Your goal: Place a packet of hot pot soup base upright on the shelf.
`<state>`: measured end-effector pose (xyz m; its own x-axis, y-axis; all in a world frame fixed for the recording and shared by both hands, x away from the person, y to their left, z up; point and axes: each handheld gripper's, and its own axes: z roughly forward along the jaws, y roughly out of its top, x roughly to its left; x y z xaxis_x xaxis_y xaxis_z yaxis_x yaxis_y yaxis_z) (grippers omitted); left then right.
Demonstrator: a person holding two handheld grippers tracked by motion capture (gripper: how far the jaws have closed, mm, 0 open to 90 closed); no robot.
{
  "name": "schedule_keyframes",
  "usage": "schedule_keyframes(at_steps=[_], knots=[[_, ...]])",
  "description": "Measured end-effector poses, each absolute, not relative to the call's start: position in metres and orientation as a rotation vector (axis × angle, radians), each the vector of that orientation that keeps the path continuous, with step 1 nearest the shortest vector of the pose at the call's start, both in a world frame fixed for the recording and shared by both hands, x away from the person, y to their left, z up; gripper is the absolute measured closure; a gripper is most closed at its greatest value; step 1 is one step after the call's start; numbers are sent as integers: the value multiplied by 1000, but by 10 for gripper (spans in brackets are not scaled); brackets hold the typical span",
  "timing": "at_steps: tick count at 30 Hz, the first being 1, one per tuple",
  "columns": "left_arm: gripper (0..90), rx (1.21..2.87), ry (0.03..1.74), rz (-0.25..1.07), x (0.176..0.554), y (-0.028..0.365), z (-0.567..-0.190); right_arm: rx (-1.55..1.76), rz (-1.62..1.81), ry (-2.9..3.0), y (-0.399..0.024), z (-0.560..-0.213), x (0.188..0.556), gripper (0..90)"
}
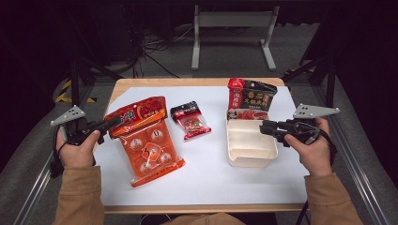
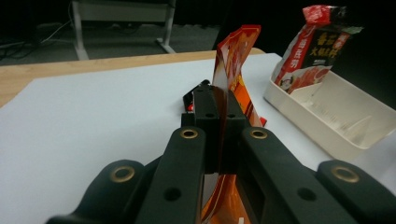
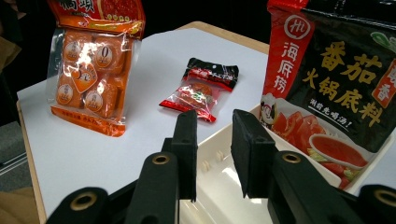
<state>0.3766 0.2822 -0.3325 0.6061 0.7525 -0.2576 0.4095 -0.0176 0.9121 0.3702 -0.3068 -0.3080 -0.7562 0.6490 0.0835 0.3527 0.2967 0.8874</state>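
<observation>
My left gripper [image 1: 109,124] was clamped on the top edge of the big orange plastic pouch with round sachets inside [image 1: 146,140], near the left edge of the white sheet covering the wooden tabletop [image 1: 206,173]. In the left gripper view the jaws met flat on the pouch's edge [image 2: 223,88], with the pouch standing on edge between them. The pouch's upper end was lifted, tilted; in the right gripper view its lower edge [image 3: 88,123] seemed to touch the sheet

My right gripper [image 1: 265,126] sat over the right rim of the shallow cream rectangular tray [image 1: 248,157], right half of the tabletop. Its jaws stood partly apart with nothing between them [image 3: 212,154], just above the tray's inside

The red-and-black tomato soup-base bag [image 1: 250,99] leaned in the far end of the tray, top toward the far edge. The small red-and-black clear-window sachet [image 1: 190,120] lay flat mid-tabletop, between pouch and tray, touching neither

Both my hands came in from the near edge: left hand [image 1: 77,149], right hand [image 1: 313,149]
</observation>
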Motion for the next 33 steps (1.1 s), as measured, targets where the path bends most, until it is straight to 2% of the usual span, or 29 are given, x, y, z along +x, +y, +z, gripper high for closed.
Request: schedule_keyframes(at_steps=[6,16,33], knots=[[900,1641,922,365,369,275,-322,906,1446,2279,-306,-308,369,716],[900,1643,787,447,356,256,-305,911,1467,2266,-307,-305,368,721],[900,1667,583,468,327,217,-271,850,1506,2277,-293,-296,365,719]])
